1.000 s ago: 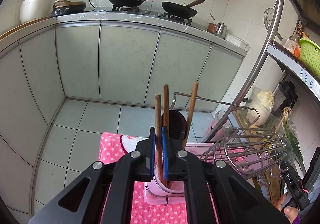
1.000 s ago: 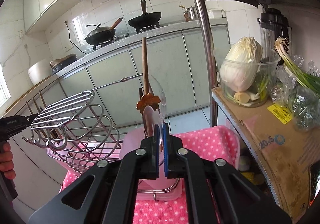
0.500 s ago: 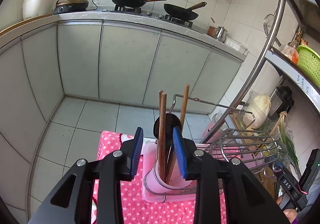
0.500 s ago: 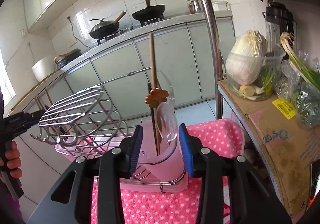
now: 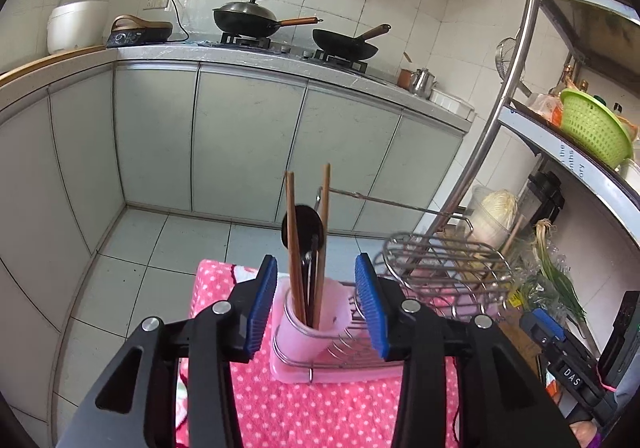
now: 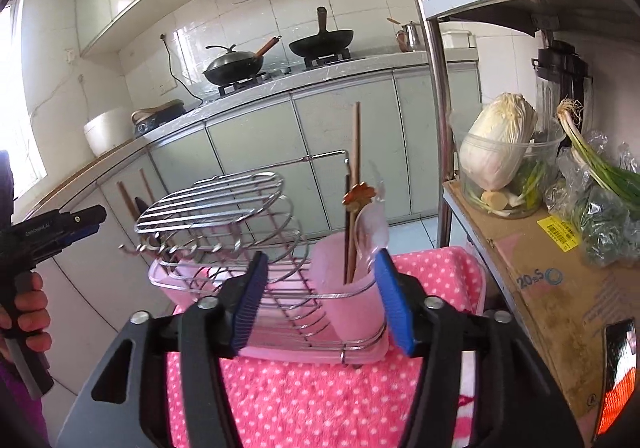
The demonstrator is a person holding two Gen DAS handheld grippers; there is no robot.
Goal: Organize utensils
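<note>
The left gripper [image 5: 316,300] is hovering level in front of the pink cup [image 5: 310,332], its blue pads [image 5: 262,304] spread wide and gripping nothing, one pad showing on each side of the cup. Three chopsticks [image 5: 294,248] and a dark spoon [image 5: 302,228] are standing upright in that cup, which is sitting at the near left end of the wire rack [image 5: 444,272]. The rack is resting on a pink tray [image 5: 340,372] on the dotted pink cloth [image 5: 312,408]. The right gripper [image 6: 320,300] is likewise pointing forward at the rack's other end, pads parted and empty, with the second cup [image 6: 344,288] just inside its right pad [image 6: 394,304]. In this cup a chopstick [image 6: 354,183], a clear spoon [image 6: 372,224] and a flower-topped utensil [image 6: 358,197] are leaning upright. In the right wrist view, a hand [image 6: 28,312] at the left edge is gripping the left gripper's handle, its nose aimed toward the rack's far end.
</note>
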